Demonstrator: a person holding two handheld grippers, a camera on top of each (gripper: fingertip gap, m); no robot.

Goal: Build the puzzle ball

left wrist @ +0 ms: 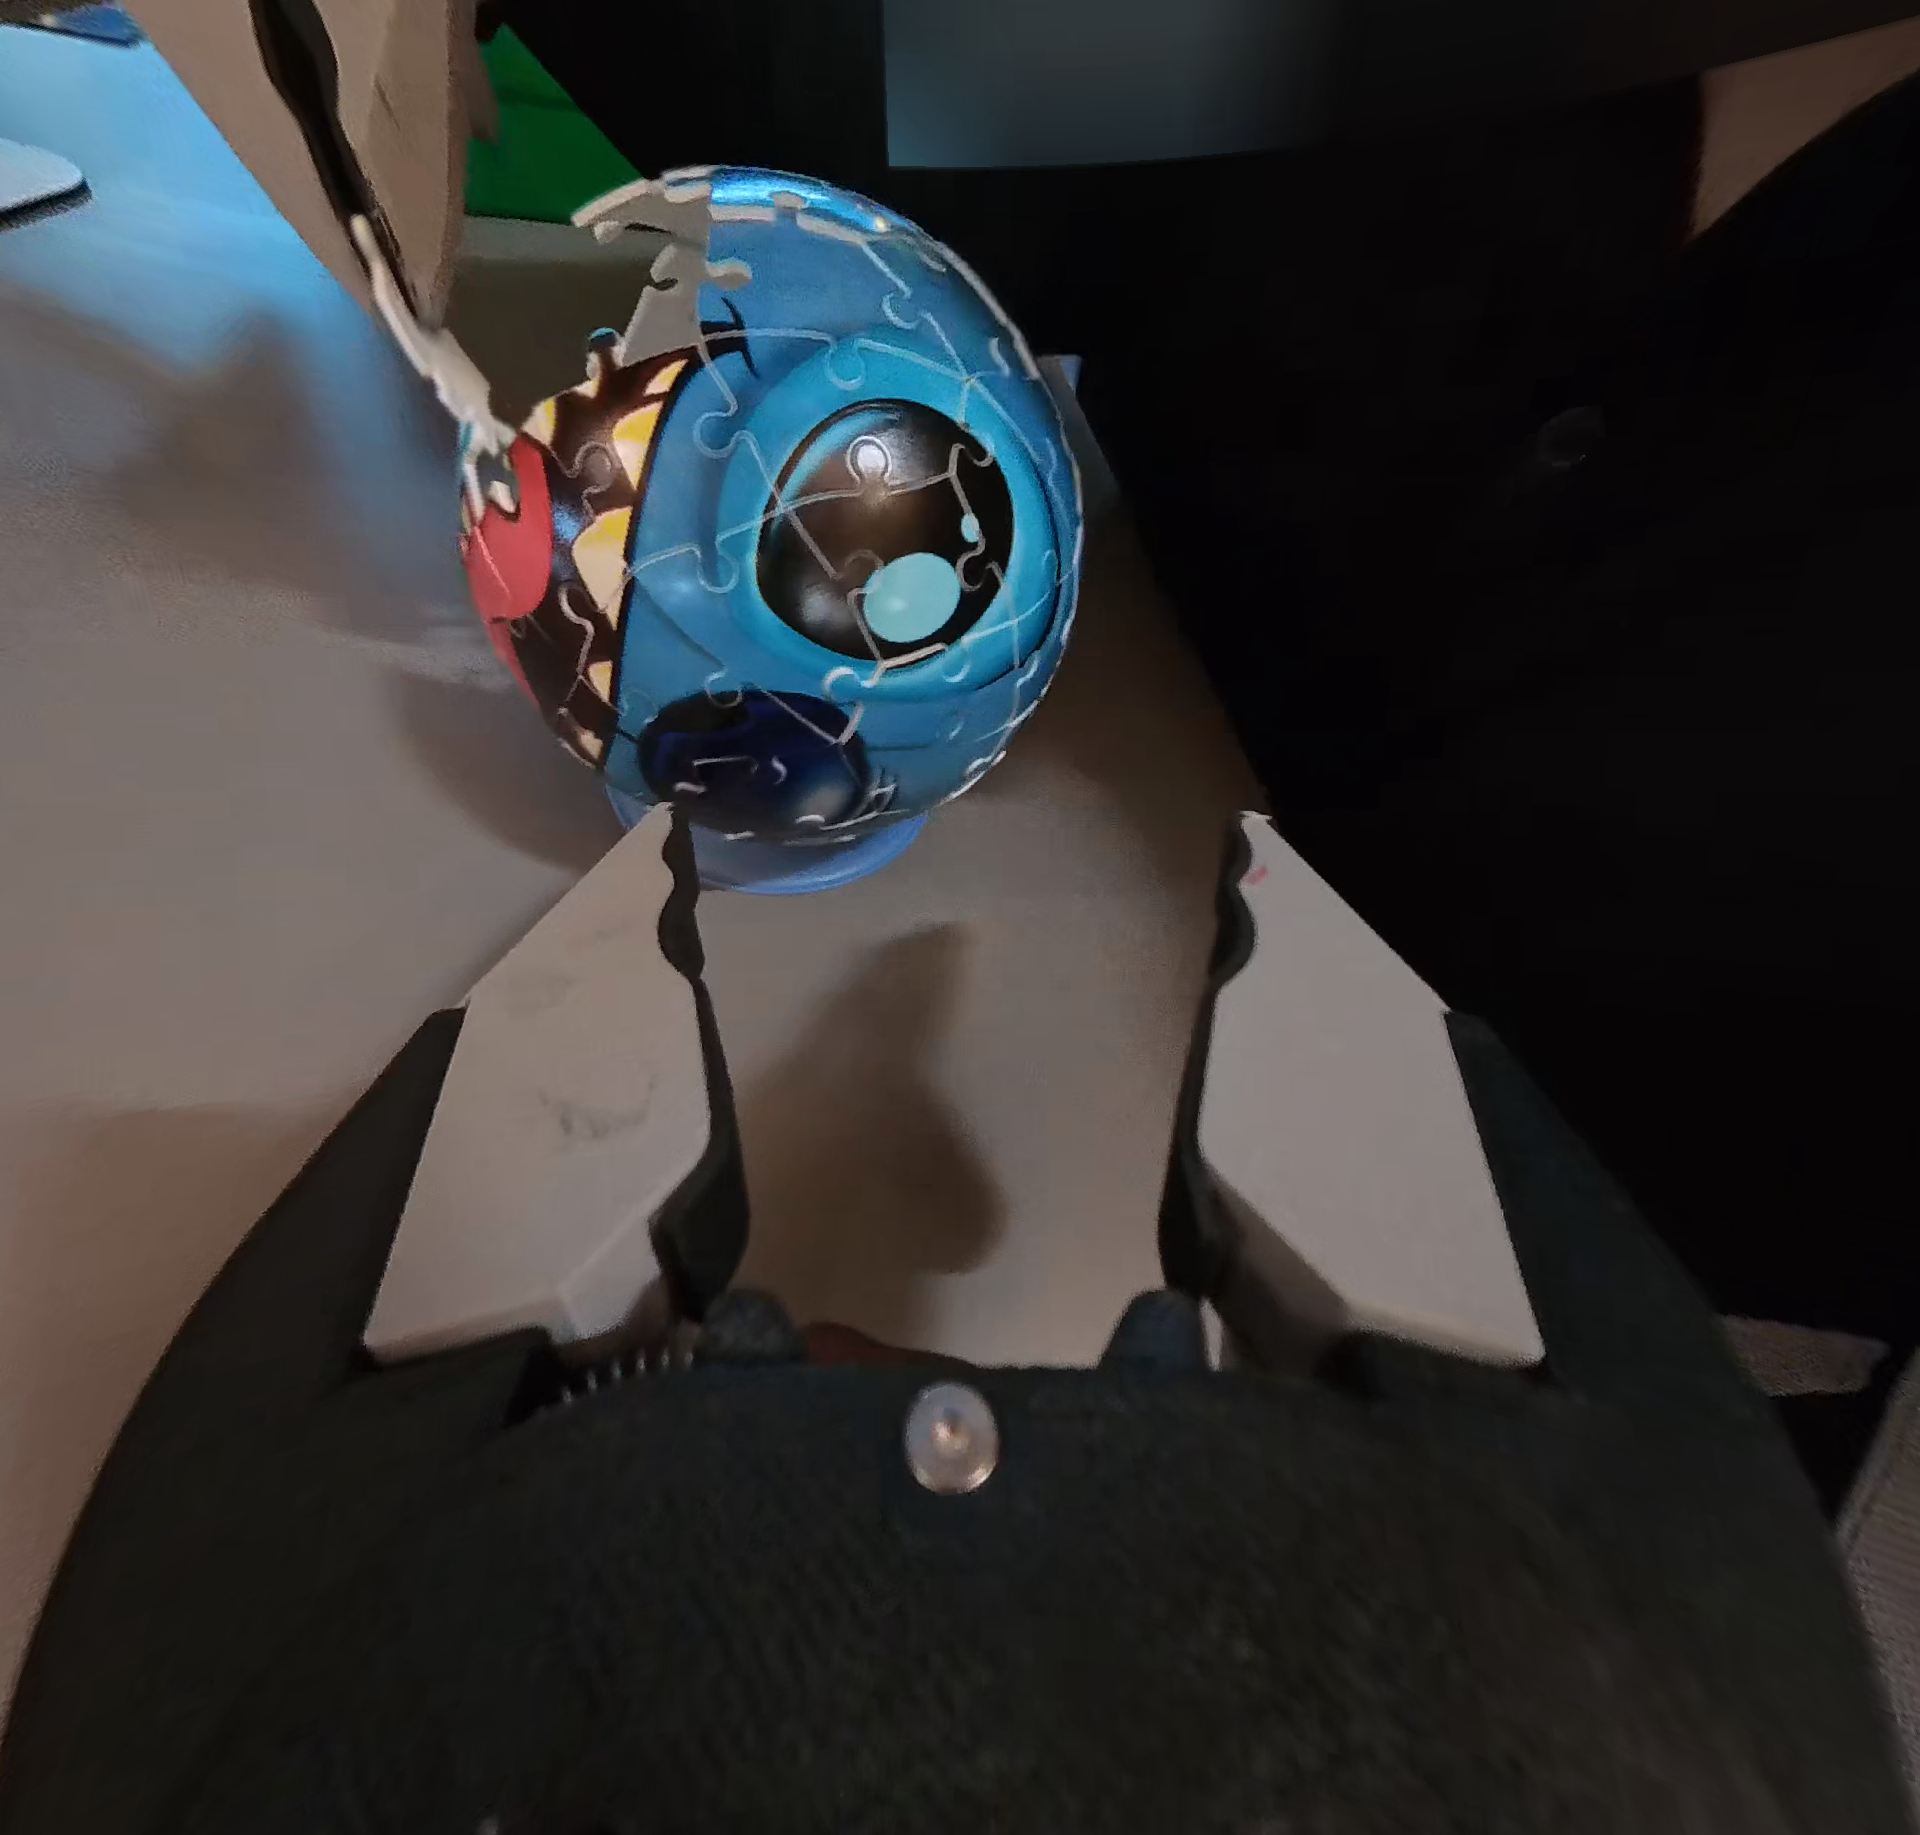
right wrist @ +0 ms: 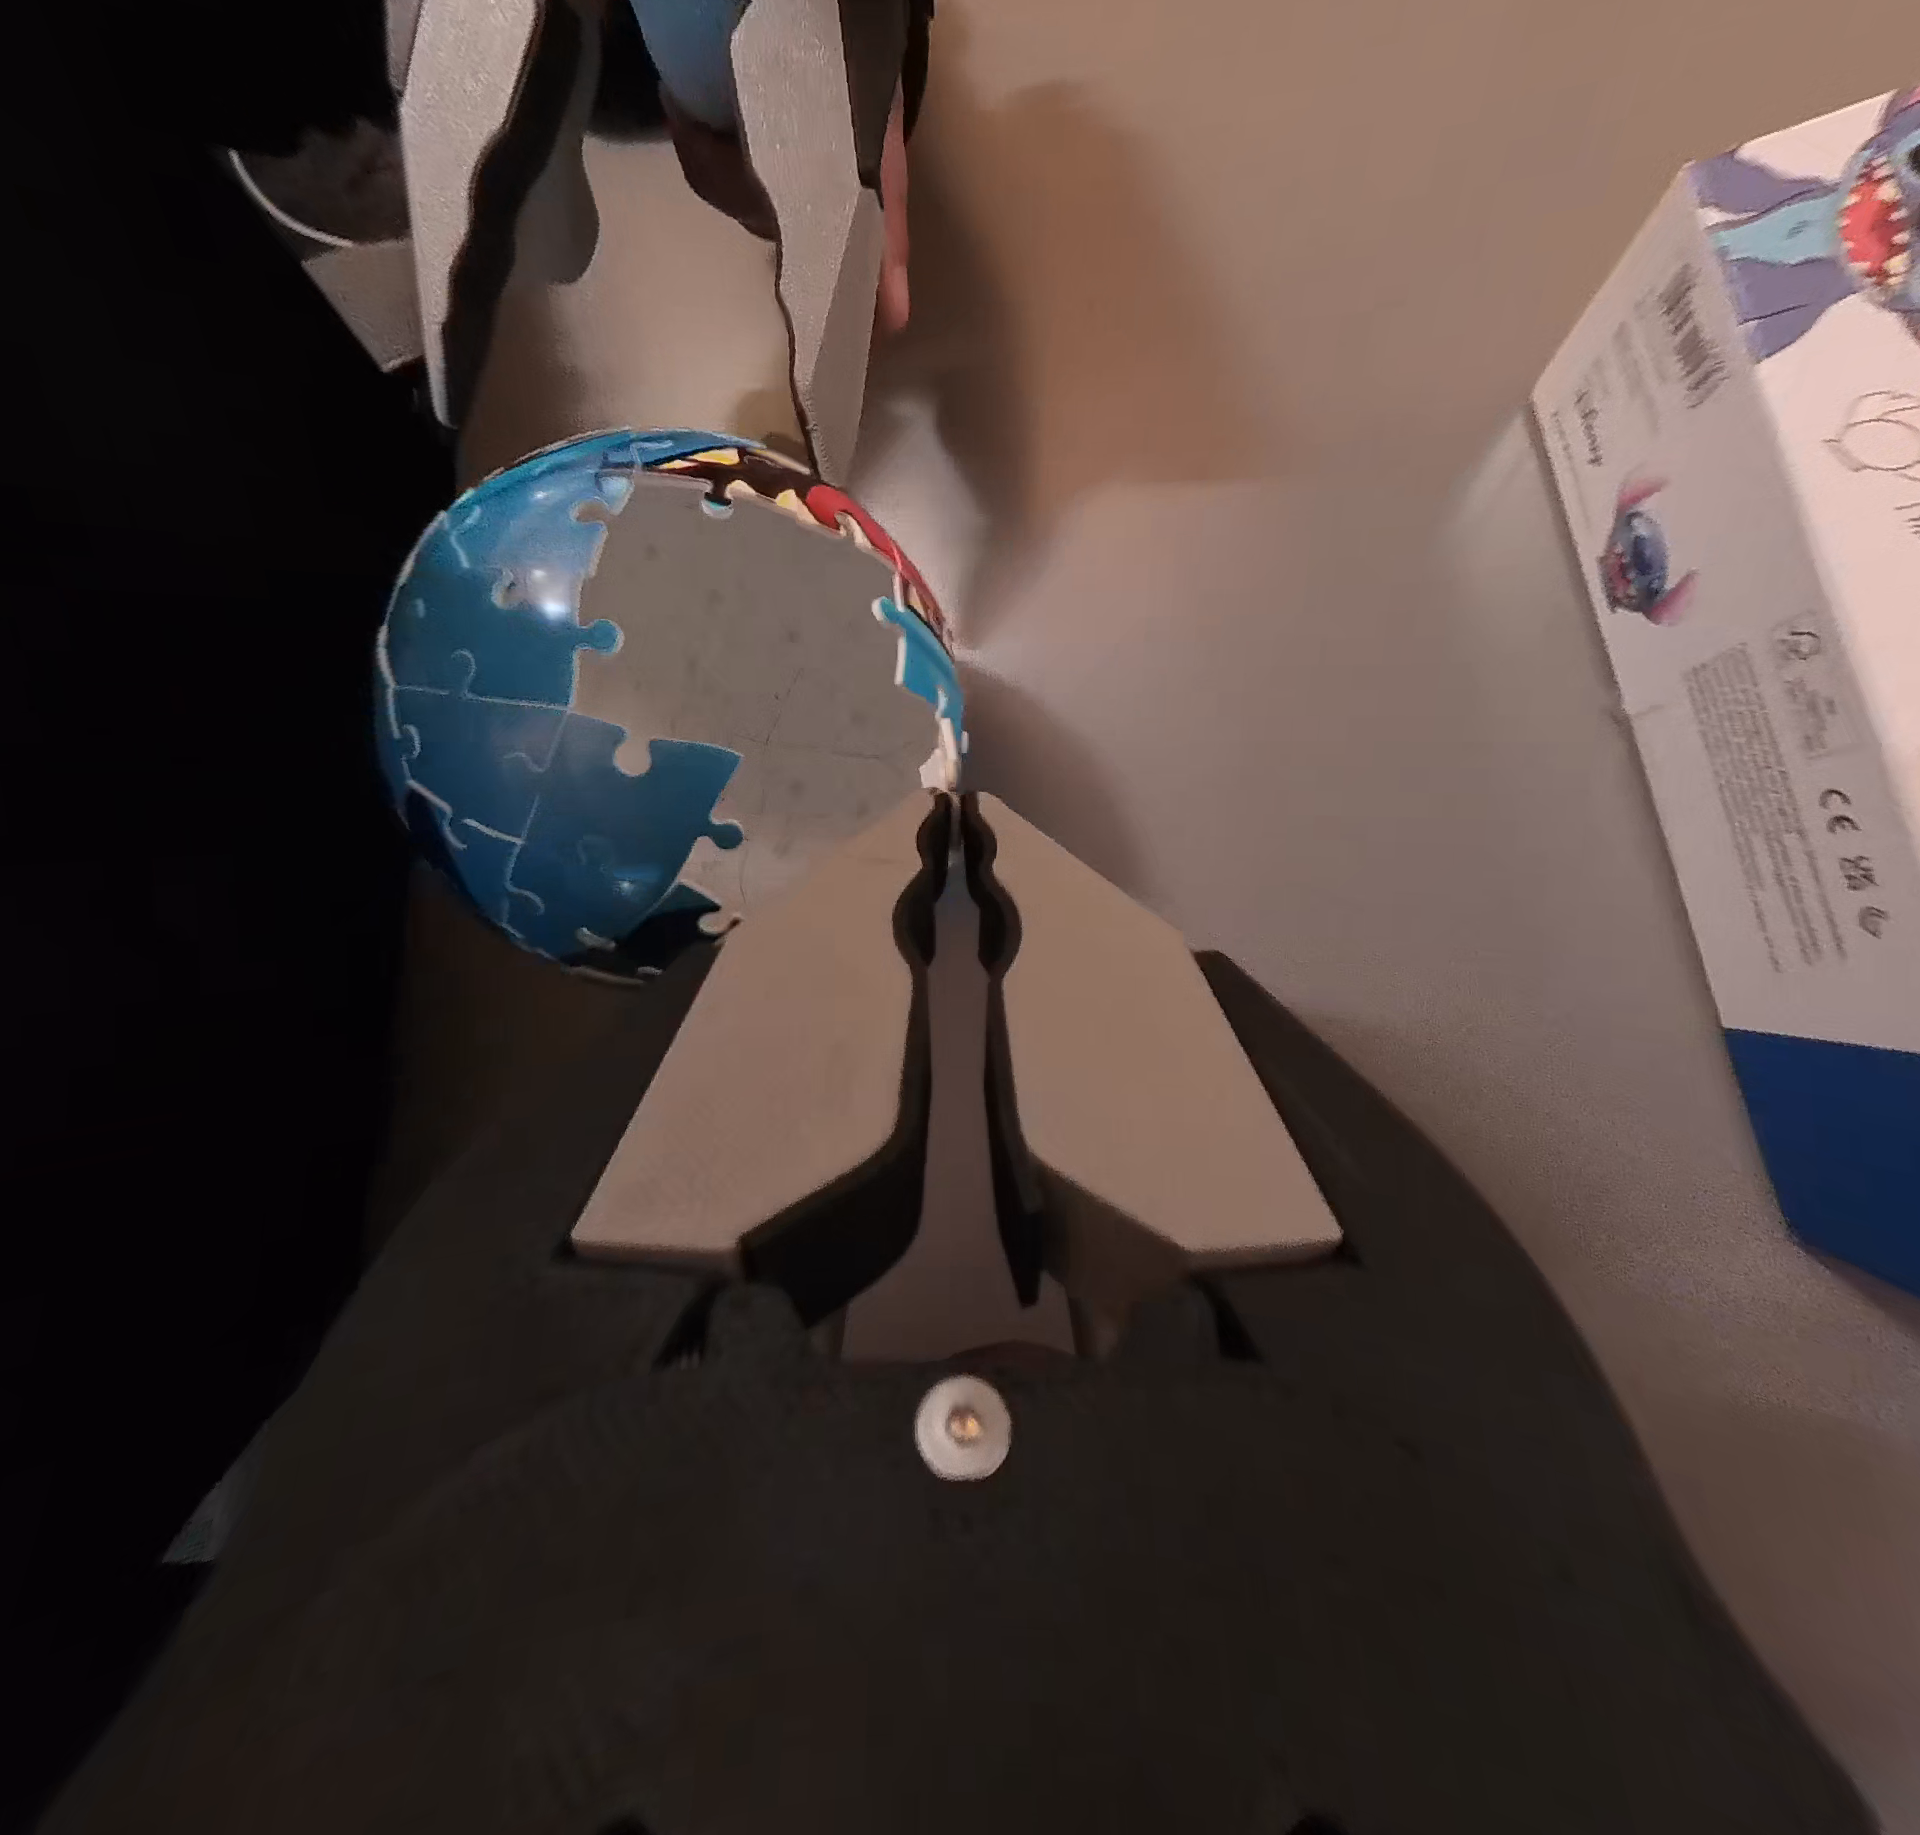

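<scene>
The puzzle ball (left wrist: 831,538) is blue with a large dark eye and a red and yellow mouth. It stands on a blue ring stand (left wrist: 790,866) on the beige table. My left gripper (left wrist: 956,824) is open and empty, with its tips just short of the stand. In the right wrist view the ball (right wrist: 499,725) has a wide gap showing its grey inside. My right gripper (right wrist: 951,798) is shut on a thin white-backed puzzle piece (right wrist: 943,762) held at the gap's rim. The piece (left wrist: 452,372) also shows in the left wrist view, under the right gripper (left wrist: 364,216). The left gripper (right wrist: 634,429) shows beyond the ball.
A white and blue puzzle box (right wrist: 1766,663) lies on the table (right wrist: 1299,538) to the right of the ball. The table's edge (left wrist: 1174,642) runs close behind the ball, with darkness beyond it. A green object (left wrist: 530,154) sits at the back.
</scene>
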